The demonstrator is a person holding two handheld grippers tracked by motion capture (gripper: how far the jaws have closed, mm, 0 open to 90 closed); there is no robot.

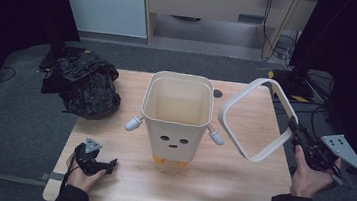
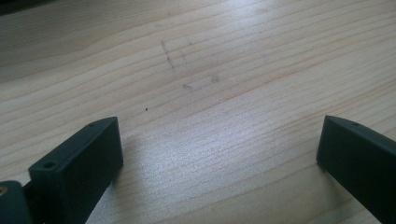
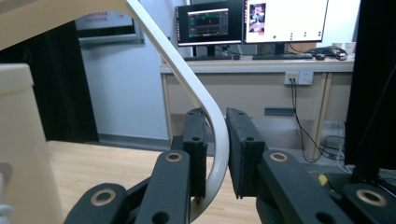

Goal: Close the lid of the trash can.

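On the tabletop (image 1: 237, 187) my cream bin (image 1: 177, 118) stands open, no liner in it yet; the black bag (image 1: 83, 86) lies crumpled at far left. My right tool (image 3: 215, 154) is clamped on the rim ring (image 1: 255, 119), lifted clear beside the bin. My left tool (image 1: 102, 165) rests on the wood, jaws apart and empty.

Overhead forward-down on table (image 1: 237, 187); two close gripper-mounted views.

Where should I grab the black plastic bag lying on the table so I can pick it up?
Probably pinch a raised crumple on top of the black bag, coming down from above with the open left tool. It lies in a loose heap, so its upstanding folds likely fit between the jaws best.
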